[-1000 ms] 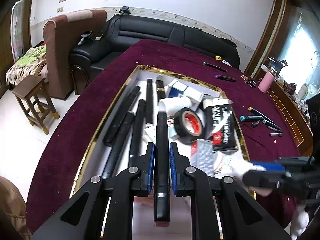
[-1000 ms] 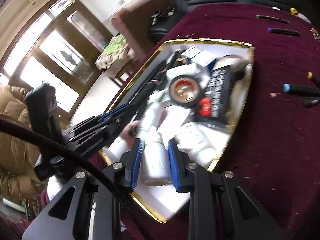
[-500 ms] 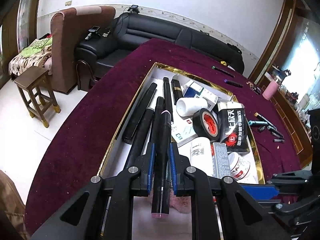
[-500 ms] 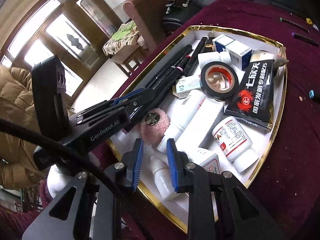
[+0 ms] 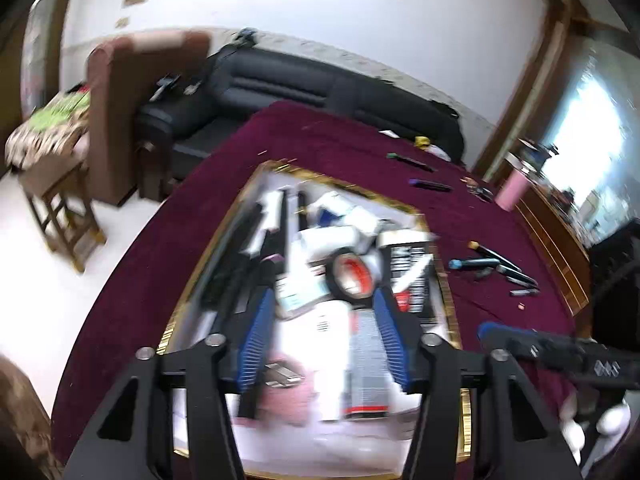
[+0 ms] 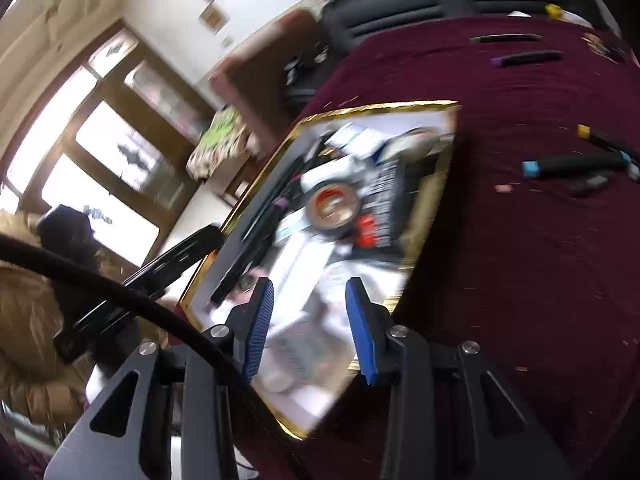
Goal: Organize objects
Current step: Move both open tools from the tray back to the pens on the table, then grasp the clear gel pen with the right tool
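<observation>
Both grippers hover over the gold-rimmed white tray of pens, tape and boxes on the maroon tablecloth. The left gripper and right gripper have just been opening; both stand released, grasping nothing.

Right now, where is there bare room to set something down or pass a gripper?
The gold-rimmed tray is crowded. Bare tablecloth lies between the tray's edge and the loose markers; more bare cloth lies between tray and sofa.
</observation>
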A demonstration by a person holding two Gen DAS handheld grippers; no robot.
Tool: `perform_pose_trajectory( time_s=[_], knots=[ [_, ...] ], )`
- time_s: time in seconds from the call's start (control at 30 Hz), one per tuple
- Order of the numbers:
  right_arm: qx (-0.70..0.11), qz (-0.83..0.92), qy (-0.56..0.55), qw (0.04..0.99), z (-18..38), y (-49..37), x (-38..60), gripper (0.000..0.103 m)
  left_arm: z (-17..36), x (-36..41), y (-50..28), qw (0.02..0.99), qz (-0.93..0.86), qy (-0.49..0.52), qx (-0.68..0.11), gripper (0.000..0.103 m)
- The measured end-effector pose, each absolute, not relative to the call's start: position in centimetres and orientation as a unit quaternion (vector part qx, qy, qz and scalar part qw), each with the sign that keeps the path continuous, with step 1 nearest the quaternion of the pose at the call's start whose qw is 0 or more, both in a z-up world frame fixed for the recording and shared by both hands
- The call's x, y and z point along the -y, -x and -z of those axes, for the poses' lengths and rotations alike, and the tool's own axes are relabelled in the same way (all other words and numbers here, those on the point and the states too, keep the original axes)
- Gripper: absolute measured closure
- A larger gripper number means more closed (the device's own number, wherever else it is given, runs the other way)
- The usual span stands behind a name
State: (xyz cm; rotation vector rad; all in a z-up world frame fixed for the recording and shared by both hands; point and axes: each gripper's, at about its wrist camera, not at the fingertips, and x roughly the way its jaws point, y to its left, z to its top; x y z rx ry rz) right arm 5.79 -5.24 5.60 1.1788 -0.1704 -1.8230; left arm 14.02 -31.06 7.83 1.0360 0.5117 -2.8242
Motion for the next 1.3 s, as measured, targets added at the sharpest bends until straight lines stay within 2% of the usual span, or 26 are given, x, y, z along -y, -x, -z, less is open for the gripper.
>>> perform_pose_trajectory(
  time_s=[0.1, 0.43, 0.63, 0.83, 1.0, 1.13, 1.17, 1.23, 1.3],
  knots=[
    [0.100, 0.756, -0.475, 0.439, -5.6, -4.4, 2.1, 0.061, -9.2, 28.2, -13.3, 0.023, 0.931, -0.336, -0.139, 0.050],
    [0.153, 0.812, -0.459, 0.326, -5.5, -0.3, -10.2, 0.062, -10.5, 18.3, -9.0, -0.074, 0.929, -0.357, -0.068, 0.050],
    [0.177, 0.832, -0.477, 0.221, -4.4, 4.8, -17.2, 0.062, -9.8, 14.8, -7.8, -0.105, 0.920, -0.371, -0.065, 0.050],
    [0.198, 0.824, -0.506, 0.160, -3.0, 9.5, -17.9, 0.062, -9.2, 13.3, -7.5, -0.109, 0.914, -0.386, -0.061, 0.050],
    [0.156, 0.840, -0.516, 0.069, -1.7, 12.4, -16.2, 0.062, -9.0, 13.6, -7.4, -0.107, 0.912, -0.392, -0.064, 0.050],
    [0.063, 0.857, -0.510, 0.028, -1.0, 13.3, -13.6, 0.062, -8.9, 13.4, -6.7, -0.118, 0.907, -0.398, -0.069, 0.050],
    [0.046, 0.856, -0.515, 0.029, -0.9, 13.2, -13.4, 0.065, -9.0, 13.2, -6.5, -0.124, 0.906, -0.399, -0.066, 0.050],
    [0.006, 0.854, -0.519, 0.035, -0.9, 12.7, -13.4, 0.078, -9.3, 12.4, -5.7, -0.143, 0.904, -0.400, -0.052, 0.050],
    [0.006, 0.849, -0.526, 0.049, -0.9, 12.0, -15.1, 0.083, -9.5, 11.2, -4.5, -0.171, 0.899, -0.402, -0.031, 0.050]
  ],
)
